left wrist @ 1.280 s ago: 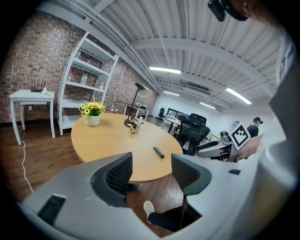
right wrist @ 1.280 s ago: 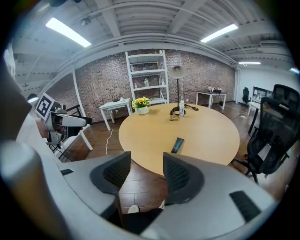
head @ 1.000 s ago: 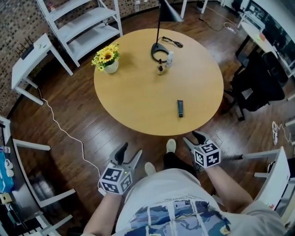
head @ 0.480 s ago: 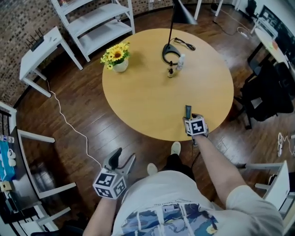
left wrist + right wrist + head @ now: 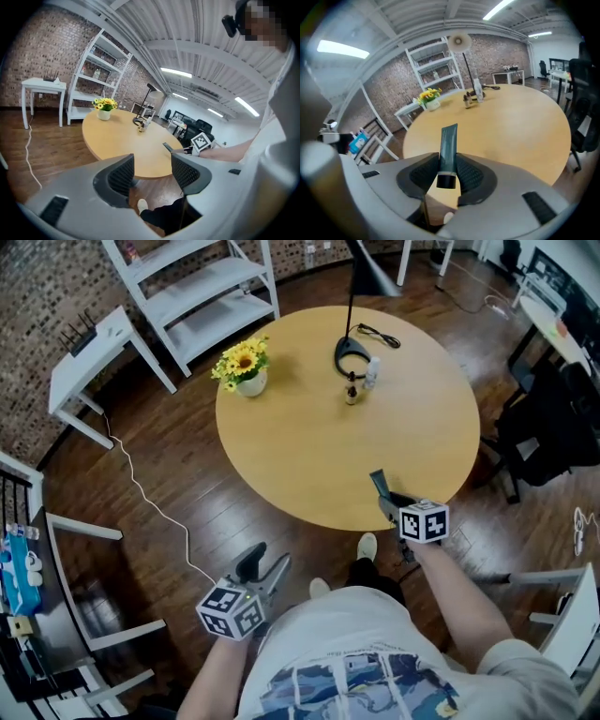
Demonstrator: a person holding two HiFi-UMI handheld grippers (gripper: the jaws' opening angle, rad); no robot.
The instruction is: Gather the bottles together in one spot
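- A person standing at the near edge of a round wooden table holds a gripper in each hand.
- The right gripper has just closed its fingers on a dark green tube, and they are now clamped on it from both sides.
- The tube sits just over the near edge of the table. In the right gripper view its black cap end points back toward the person and its flat end points out across the tabletop.
- The left gripper hangs off the table, low at the person's side over the dark wood floor. Its fingers are apart with nothing between them, as the left gripper view shows.
- On the far side of the table stand a small brown bottle and a clear bottle, both upright and close together, well apart from the tube.
- A black lamp has its ring-shaped base on the far side of the table, just behind the two bottles.
- A white pot of yellow flowers stands at the far left edge of the table.
- A white shelf unit stands on the floor beyond the far left side of the table.
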